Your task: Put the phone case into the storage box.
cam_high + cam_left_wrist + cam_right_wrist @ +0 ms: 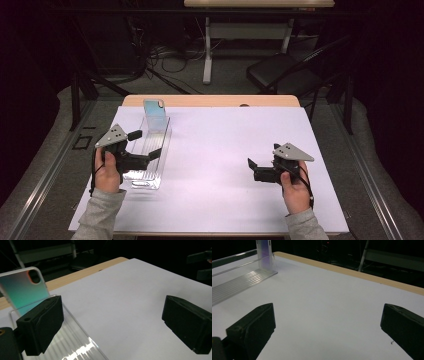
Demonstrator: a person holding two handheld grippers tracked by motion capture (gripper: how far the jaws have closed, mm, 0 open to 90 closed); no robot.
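A clear ridged plastic rack (pixel 150 160) lies on the left of the white sheet. A phone case (pixel 154 112) with a teal-to-lilac back stands upright at the rack's far end. My left gripper (pixel 146 144) hovers over the middle of the rack, open, with nothing between its jaws. In the left gripper view one jaw is over the rack (pixel 75 340) and the other over bare sheet, with the phone case (pixel 23 290) beyond. My right gripper (pixel 262 156) rests open at the right, pointing left, far from the rack (pixel 239 280) and the case (pixel 264 252).
A white sheet (pixel 225 130) covers most of the wooden table (pixel 210 101). Beyond the far edge are a black chair (pixel 280 72), a desk leg (pixel 207 50) and cables on the floor. The other gripper (pixel 202 265) shows at the top right of the left gripper view.
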